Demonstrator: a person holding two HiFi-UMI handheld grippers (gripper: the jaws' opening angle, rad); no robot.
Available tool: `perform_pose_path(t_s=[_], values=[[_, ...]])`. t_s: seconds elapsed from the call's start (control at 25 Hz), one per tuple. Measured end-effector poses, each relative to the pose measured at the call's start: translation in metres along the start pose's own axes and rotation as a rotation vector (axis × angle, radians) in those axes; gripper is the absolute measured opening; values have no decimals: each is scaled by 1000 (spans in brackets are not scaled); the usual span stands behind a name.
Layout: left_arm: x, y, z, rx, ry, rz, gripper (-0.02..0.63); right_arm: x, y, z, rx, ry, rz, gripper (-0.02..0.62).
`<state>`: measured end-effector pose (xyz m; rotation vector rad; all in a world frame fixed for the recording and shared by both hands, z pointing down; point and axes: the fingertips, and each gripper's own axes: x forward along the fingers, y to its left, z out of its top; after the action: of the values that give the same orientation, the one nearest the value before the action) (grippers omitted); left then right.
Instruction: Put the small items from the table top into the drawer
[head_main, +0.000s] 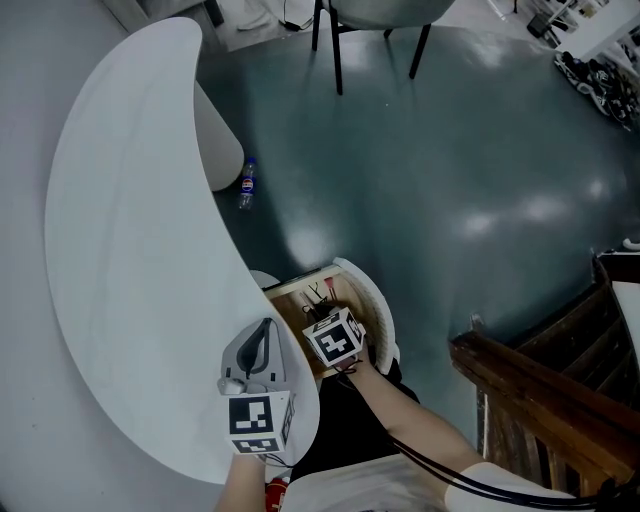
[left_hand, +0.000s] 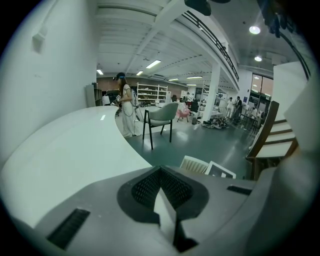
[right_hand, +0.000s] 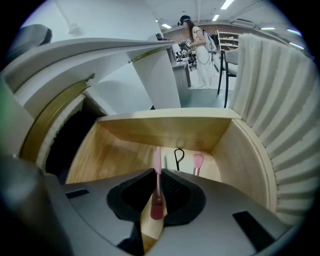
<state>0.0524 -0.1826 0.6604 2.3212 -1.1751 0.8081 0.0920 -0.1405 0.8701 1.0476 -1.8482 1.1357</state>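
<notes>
Jaws of the right gripper stand narrow, pinching a slim pink stick, perhaps a makeup brush. It points down into the open drawer, so the stick can land beside the pink brush and black pin. The left gripper waits over the table top, its jaws together and empty.

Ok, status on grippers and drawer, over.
Left gripper shut, empty, over table. Right gripper shut on pink stick, over open drawer. Nothing blocking.
</notes>
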Motion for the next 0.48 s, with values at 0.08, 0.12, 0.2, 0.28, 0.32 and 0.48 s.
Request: perform_pose_path(t_s=[0.08,0.12,0.2,0.28,0.32,0.48], values=[[-1,-1,-1,-28,4,-13,20,7,0,-5,0,20,1,60],[-1,-1,-2,-37,6,-19,20,10,0,-7,0,28,-2,60],[-1,-2,-4,-39,9,-25,20,15,-3,-10,5,36,-11,60],[0,-2,-4,-37,12,-24,20,17,-5,-11,3,37,-20,60],[0,-1,-4,-38,13,-22,20,18,-6,-12,0,39,-25,60],[2,0,-4,-35,17,-23,20,22,-14,-13,-9,43,-56,60]])
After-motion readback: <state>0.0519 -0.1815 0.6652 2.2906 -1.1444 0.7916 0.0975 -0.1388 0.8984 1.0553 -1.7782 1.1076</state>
